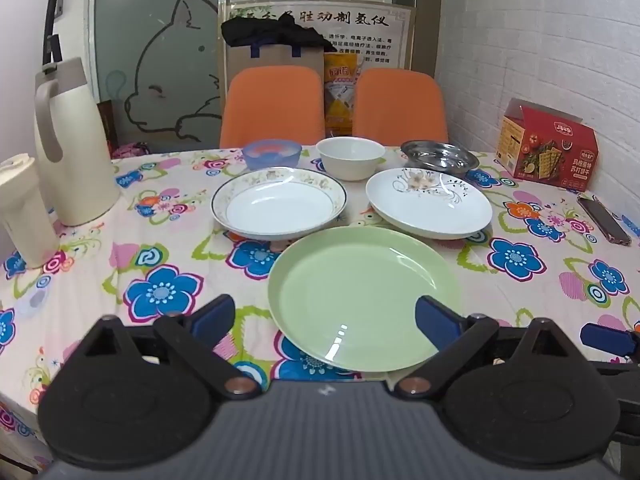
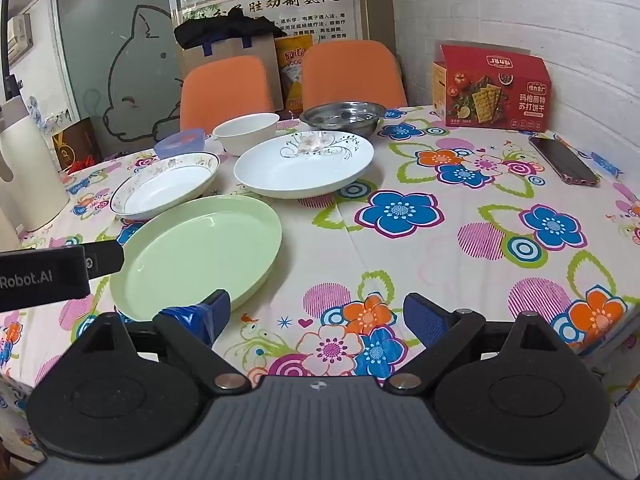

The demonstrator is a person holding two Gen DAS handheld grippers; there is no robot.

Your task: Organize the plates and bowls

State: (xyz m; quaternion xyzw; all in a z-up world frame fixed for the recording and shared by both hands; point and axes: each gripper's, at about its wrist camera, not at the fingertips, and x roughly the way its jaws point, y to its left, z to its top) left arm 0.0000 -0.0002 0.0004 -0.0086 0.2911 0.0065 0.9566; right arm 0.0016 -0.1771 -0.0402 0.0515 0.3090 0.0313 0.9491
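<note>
A green plate (image 1: pixel 364 296) (image 2: pixel 198 252) lies nearest on the flowered tablecloth. Behind it lie a gold-rimmed white plate (image 1: pixel 280 204) (image 2: pixel 166 184) and a white plate with a flower print (image 1: pixel 430 204) (image 2: pixel 304 162). Farther back stand a blue plastic bowl (image 1: pixel 272 153) (image 2: pixel 180 142), a white bowl (image 1: pixel 350 157) (image 2: pixel 245 131) and a steel bowl (image 1: pixel 440 156) (image 2: pixel 343 116). My left gripper (image 1: pixel 324 320) is open and empty above the green plate's near edge. My right gripper (image 2: pixel 318 316) is open and empty to the right of the green plate.
A cream thermos jug (image 1: pixel 70 140) and a cream cup (image 1: pixel 22 208) stand at the left. A red cracker box (image 1: pixel 548 146) (image 2: pixel 494 88) and a phone (image 1: pixel 604 220) (image 2: pixel 564 162) are at the right by the wall. Two orange chairs (image 1: pixel 274 106) stand behind the table.
</note>
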